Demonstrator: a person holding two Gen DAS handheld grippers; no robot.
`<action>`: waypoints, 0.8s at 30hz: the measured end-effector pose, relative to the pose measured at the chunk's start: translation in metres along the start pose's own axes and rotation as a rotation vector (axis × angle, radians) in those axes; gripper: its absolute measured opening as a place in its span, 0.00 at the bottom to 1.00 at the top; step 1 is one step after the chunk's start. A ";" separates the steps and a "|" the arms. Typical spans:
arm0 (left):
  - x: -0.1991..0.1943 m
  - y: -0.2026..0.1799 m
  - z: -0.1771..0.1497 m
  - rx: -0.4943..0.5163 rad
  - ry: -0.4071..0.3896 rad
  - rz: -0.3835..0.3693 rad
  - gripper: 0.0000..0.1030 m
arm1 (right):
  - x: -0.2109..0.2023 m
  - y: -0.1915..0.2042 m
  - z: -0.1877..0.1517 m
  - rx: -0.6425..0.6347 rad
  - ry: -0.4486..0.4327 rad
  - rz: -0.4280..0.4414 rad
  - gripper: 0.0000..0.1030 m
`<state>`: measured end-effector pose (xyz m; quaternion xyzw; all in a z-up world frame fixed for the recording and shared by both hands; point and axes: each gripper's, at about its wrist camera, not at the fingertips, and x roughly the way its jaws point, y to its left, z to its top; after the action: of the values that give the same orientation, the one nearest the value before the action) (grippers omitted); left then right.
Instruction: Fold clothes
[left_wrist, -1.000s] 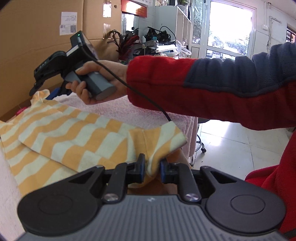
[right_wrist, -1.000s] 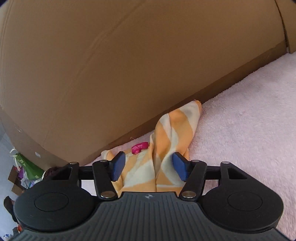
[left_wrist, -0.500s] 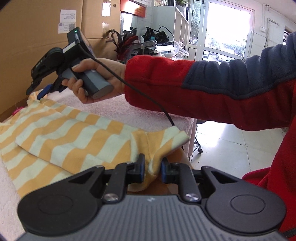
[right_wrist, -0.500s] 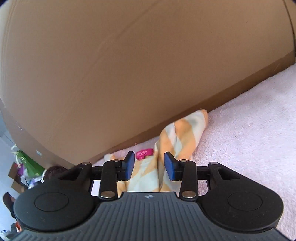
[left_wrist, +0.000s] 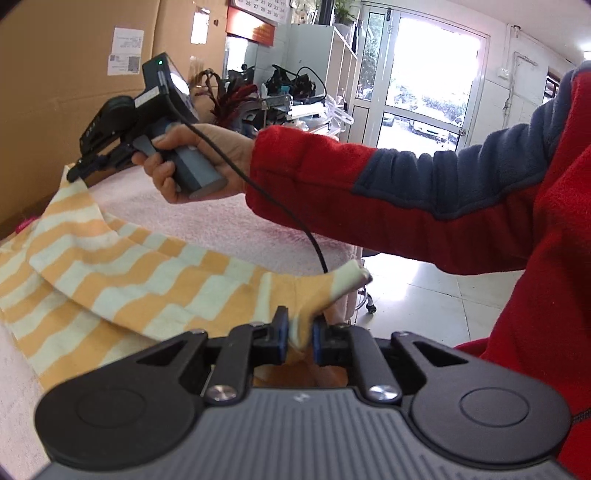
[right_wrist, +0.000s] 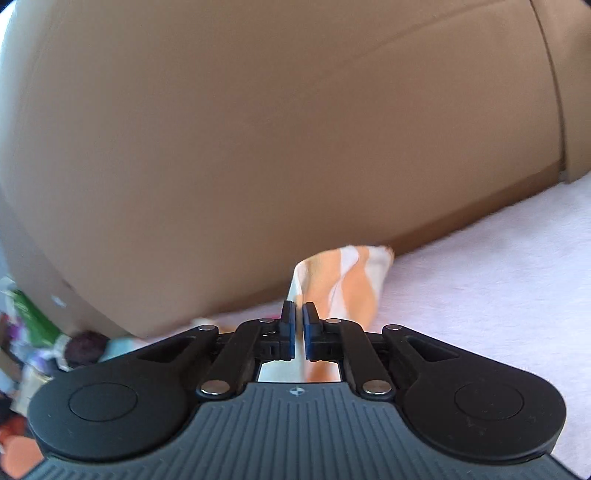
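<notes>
An orange-and-white striped garment (left_wrist: 122, 273) lies across the pink towel-covered table (left_wrist: 221, 221). My left gripper (left_wrist: 298, 332) is closing its jaws, and its blue pads pinch the garment's near corner. My right gripper (right_wrist: 298, 325) is closing too, its pads pressed on the far corner of the striped garment (right_wrist: 347, 280), which stands up beyond them. In the left wrist view, a person's hand (left_wrist: 192, 155) holds the right gripper (left_wrist: 75, 173) above the table, with that far corner lifted under its tip.
A big cardboard wall (right_wrist: 295, 129) stands right behind the table's far edge. A red and navy sleeve (left_wrist: 406, 206) crosses the left wrist view. Beyond the table's right edge is tiled floor (left_wrist: 424, 295), with cluttered shelves and a glass door farther back.
My right gripper has shut on the far corner and lifted it slightly. My left gripper has tightened on the near corner and the cloth is pulled tauter.
</notes>
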<state>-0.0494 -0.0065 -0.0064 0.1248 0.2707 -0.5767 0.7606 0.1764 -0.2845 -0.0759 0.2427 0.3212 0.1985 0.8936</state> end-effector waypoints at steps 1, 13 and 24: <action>0.002 0.001 -0.002 -0.004 0.015 0.006 0.12 | 0.002 -0.006 -0.003 0.015 0.021 -0.010 0.19; -0.009 0.014 -0.011 -0.108 -0.075 -0.015 0.15 | -0.162 0.015 -0.097 0.041 0.167 0.359 0.52; -0.019 0.002 0.008 -0.090 -0.151 0.005 0.15 | -0.150 -0.007 -0.124 0.325 0.190 0.432 0.44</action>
<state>-0.0491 0.0059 0.0104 0.0476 0.2381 -0.5699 0.7850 -0.0126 -0.3290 -0.0918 0.4258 0.3719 0.3518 0.7461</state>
